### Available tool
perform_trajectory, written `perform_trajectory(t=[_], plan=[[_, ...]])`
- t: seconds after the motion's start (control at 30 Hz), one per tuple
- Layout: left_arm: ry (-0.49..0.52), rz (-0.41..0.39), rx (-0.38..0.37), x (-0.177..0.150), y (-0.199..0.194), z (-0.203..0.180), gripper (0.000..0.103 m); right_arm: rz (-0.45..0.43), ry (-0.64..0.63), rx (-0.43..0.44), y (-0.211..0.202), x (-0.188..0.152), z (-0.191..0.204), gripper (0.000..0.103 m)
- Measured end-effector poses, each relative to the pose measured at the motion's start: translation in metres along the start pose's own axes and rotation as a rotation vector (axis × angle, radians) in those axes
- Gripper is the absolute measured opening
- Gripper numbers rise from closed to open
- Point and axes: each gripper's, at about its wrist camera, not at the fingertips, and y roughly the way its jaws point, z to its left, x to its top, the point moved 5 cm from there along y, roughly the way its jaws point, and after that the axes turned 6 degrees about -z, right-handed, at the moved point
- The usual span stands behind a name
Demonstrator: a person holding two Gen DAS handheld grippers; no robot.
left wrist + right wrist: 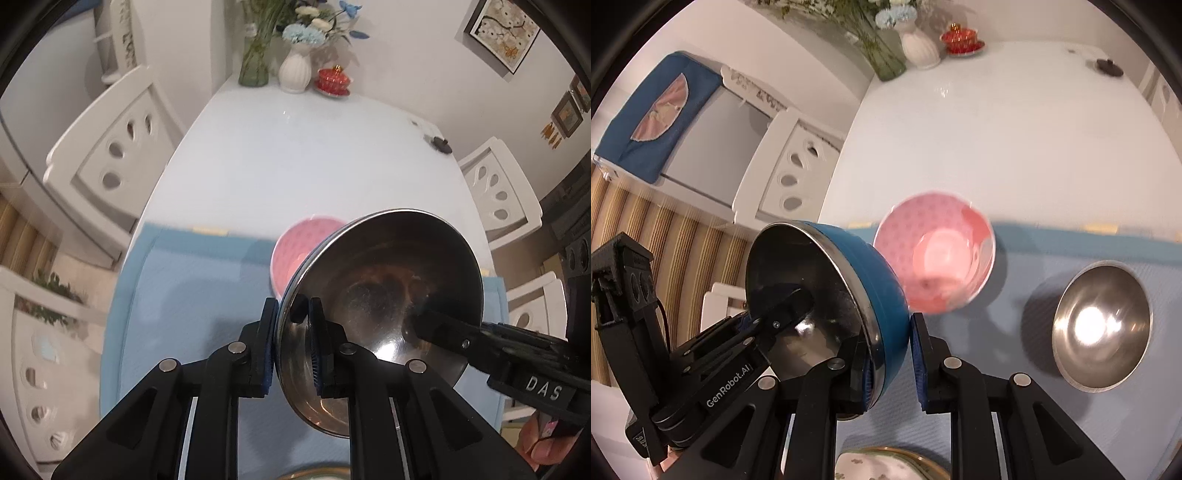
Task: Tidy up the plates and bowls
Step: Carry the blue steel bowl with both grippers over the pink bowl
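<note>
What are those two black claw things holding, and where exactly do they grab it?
Both grip one blue bowl with a steel inside, lifted and tilted: the left gripper and the right gripper each pinch its rim.

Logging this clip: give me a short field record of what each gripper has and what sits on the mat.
held item: blue bowl with steel lining, tilted, off the mat
left gripper: shut on the bowl's rim
right gripper: shut on the opposite rim
on blue mat: pink bowl, steel bowl, both upright, apart
near edge: patterned plate, partly seen
</note>
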Motion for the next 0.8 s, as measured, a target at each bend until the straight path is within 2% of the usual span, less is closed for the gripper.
perform_trajectory(t=[0.13,0.3,0.8], plan=[[0.002,-0.005,-0.016,0.017,0.014,-0.008,0.012,-0.019,0.007,-0.014,0.002,0.018,-0.007,0.017],[0.005,0.017,-0.025,0.023,0.039,-0.011,0.012,-0.014,0.04,-0.029,0.014,0.029,-0.026,0.017],[0.004,0.127,-0.011,0.01,0.106,-0.001,0.012,0.078,0.092,-0.062,0.078,0.027,-0.064,0.017]])
